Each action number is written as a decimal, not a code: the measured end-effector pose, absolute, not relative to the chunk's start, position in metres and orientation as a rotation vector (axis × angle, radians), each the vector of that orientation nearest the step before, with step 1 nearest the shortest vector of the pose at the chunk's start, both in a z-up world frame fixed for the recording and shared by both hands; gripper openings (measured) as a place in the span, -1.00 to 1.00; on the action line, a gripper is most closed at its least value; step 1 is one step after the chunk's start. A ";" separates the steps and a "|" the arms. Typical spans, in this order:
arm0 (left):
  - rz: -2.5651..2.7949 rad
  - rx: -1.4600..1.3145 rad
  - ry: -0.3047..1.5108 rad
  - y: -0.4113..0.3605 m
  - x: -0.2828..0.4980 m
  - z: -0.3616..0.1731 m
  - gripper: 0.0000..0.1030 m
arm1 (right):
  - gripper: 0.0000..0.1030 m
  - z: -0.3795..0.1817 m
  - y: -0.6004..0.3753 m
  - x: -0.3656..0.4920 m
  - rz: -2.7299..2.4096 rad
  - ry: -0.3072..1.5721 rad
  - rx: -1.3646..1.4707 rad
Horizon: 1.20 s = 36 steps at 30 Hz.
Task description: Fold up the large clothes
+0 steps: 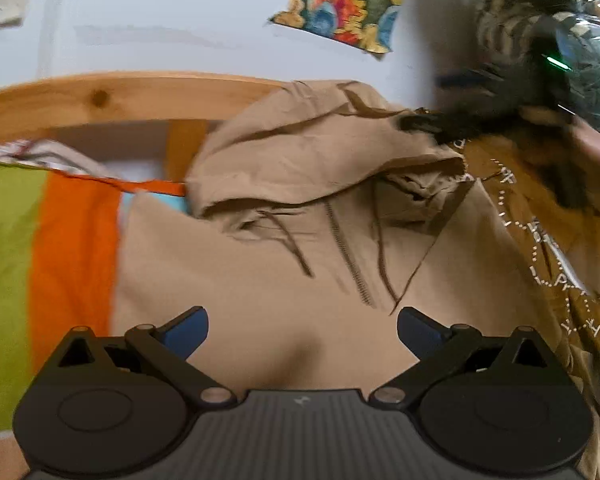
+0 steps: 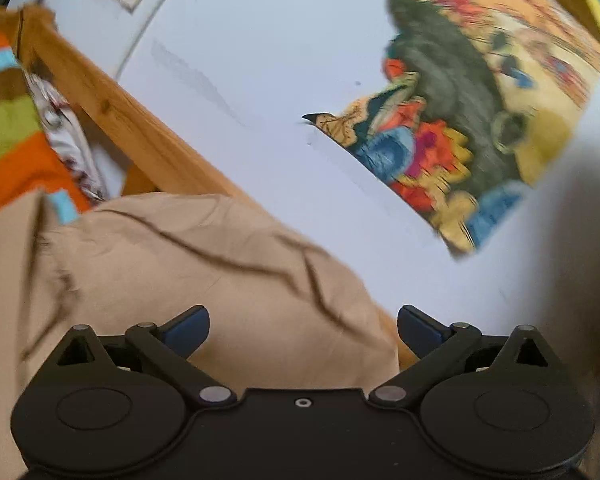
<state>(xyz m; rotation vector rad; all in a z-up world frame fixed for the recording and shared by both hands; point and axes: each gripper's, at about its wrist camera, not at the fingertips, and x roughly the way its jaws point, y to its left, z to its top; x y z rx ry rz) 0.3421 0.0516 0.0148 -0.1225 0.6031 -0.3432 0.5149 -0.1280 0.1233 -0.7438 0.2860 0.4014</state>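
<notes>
I find the hoodie (image 1: 284, 248) lying front-up on the striped cover (image 1: 60, 256), hood (image 1: 300, 152) at the far end against the wooden rail (image 1: 100, 96), drawstrings trailing down the chest. To its right lies a brown patterned cloth (image 1: 540, 216), touching or overlapping the hoodie's right edge; I cannot tell which.

My left gripper (image 1: 302, 330) hangs over the chest with its jaws spread wide and nothing between them. My right gripper (image 2: 303, 330) is likewise wide apart and empty, over the hood (image 2: 204, 264) near the rail (image 2: 132, 120); in the left view it appears only as a dark blur at the hood's right edge.

Judgement: folding is barely begun and the step in hand is taking hold of the hood or shoulders. To do it well, I should pinch one layer at each far corner, keep the drawstrings inside, avoid catching the brown cloth, and bring both sides over evenly.
</notes>
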 end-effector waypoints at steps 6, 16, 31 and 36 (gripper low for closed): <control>-0.413 -0.207 0.624 0.045 0.360 -0.025 0.99 | 0.82 0.110 -0.095 0.576 0.381 0.318 -0.940; -0.409 -0.194 0.631 0.053 0.351 -0.033 0.99 | -0.91 0.128 -0.111 0.569 0.315 0.283 -0.707; -0.282 -0.201 0.656 0.085 0.281 0.001 0.98 | -0.97 0.078 -0.153 0.307 0.468 -0.039 -0.876; -0.252 -0.248 0.678 0.103 0.258 0.001 0.98 | -0.96 0.017 -0.162 0.254 0.537 0.174 -0.867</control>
